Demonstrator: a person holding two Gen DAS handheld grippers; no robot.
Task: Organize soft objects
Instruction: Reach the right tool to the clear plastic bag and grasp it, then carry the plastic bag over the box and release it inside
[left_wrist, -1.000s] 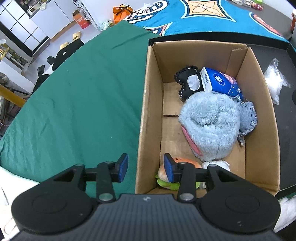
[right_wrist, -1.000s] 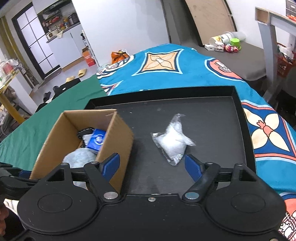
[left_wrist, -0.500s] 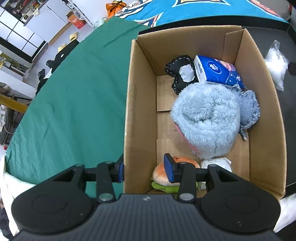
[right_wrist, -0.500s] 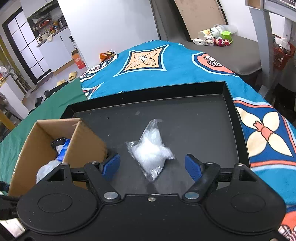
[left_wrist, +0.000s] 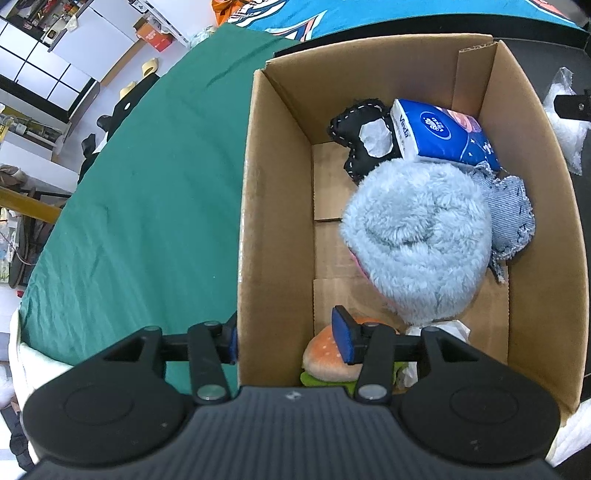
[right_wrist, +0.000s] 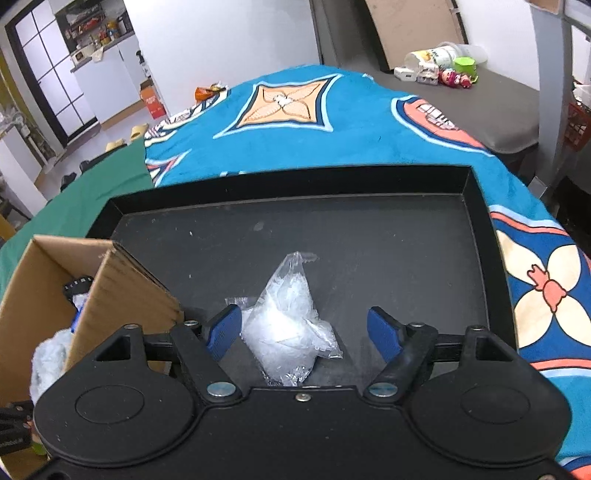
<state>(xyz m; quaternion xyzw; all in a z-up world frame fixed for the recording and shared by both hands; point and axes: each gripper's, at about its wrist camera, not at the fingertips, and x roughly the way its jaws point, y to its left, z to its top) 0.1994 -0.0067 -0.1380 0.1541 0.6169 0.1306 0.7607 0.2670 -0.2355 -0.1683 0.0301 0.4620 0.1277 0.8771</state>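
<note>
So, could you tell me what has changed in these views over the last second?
The right gripper has come down over the clear plastic bag, which now lies between its jaws; they have just been closing but do not yet press it. The left gripper has moved up to the cardboard box and now straddles its left wall, jaws just opened slightly. The soft items inside the box and the black tray stayed put.
</note>
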